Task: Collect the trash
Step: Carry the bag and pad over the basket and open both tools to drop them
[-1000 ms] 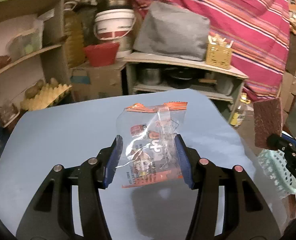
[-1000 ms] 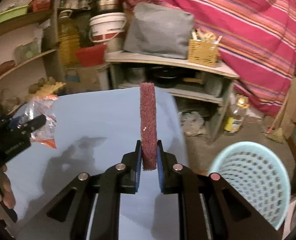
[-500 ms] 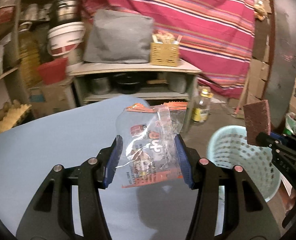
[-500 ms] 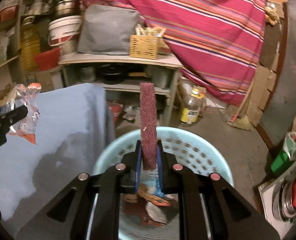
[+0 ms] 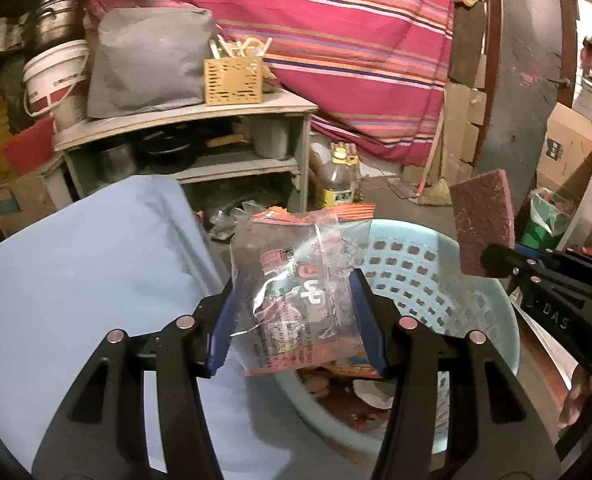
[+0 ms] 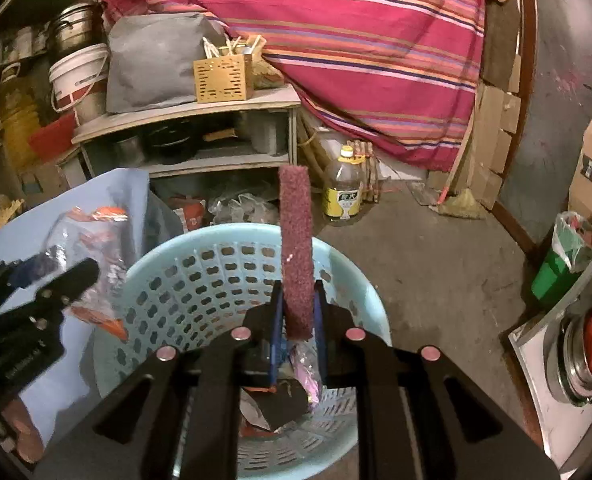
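Left wrist view has the left gripper (image 5: 296,320) about half open, its blue pads pressed on both sides of a clear plastic wrapper (image 5: 299,288) with orange edges and red print, so it's got a solid hold on that. The wrapper sits upright between the fingers, hanging over the near rim of a pale blue laundry-style basket (image 5: 491,312) on the floor, right at the edge of the blue-covered table (image 5: 76,280). Some trash is already lying in the bottom of the basket, scraps of paper and wrappers, kinda hard to make out. Off to the right in the same view is the right gripper (image 5: 491,258) with a maroon scouring pad (image 5: 481,220) sticking up out of its tip, above the basket's far side. From the right wrist view, that gripper (image 6: 297,308) is squeezed nearly closed on the scouring pad (image 6: 296,240), which stands on edge, straight up between the fingers, directly over the basket (image 6: 176,264). The left gripper (image 6: 68,276) shows up at the left there, wrapper (image 6: 92,232) in its grip beside the basket's rim. Behind it all there's a wooden shelf (image 6: 184,112) with pots, a yellow oil bottle (image 6: 343,188) on the floor and a striped red cloth (image 6: 355,40).
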A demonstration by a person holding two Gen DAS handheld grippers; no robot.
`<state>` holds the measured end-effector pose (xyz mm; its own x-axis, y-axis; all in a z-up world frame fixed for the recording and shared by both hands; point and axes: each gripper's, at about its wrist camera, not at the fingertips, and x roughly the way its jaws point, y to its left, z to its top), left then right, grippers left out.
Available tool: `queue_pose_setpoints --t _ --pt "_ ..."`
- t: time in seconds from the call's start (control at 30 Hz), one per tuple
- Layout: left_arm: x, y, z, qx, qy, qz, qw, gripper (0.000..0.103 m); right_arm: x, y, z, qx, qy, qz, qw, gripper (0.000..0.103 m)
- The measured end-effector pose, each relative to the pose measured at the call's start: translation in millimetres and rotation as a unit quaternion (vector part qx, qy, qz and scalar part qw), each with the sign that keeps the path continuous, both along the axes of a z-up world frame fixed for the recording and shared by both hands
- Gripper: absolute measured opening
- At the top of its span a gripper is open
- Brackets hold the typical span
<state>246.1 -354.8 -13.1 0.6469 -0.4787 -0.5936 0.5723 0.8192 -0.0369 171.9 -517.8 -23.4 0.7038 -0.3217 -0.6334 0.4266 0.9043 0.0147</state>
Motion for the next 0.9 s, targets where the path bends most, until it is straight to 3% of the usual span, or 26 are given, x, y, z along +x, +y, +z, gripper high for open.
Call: queue_pose_setpoints --t 0.2,0.23,0.27,0.33,0.57,0.9 --pt "2 -17 -14 0.005 0.013 -0.004 0.9999 0.054 -5 -7 -2 0.011 -0.003 -0.005 1.0 0.014" --pt "2 -18 -15 0.009 0.012 0.001 0.9999 0.063 -5 -8 -3 0.013 -0.002 -0.005 1.0 0.014" --pt "3 -18 -15 0.012 0.012 0.005 0.9999 0.079 -5 -7 -3 0.013 -0.002 -0.004 1.0 0.014" --pt "1 -17 -13 0.01 0.001 0.014 0.9998 0.085 -3 -6 -4 0.015 -0.001 -0.002 1.0 0.014" --pt "0 1 -3 0.014 -0.02 0.03 0.9993 0.092 4 -1 -6 0.016 0.003 0.007 1.0 0.014" --pt "0 57 3 0.01 -0.023 0.072 0.9971 0.094 19 17 -12 0.018 0.017 0.025 0.999 0.016"
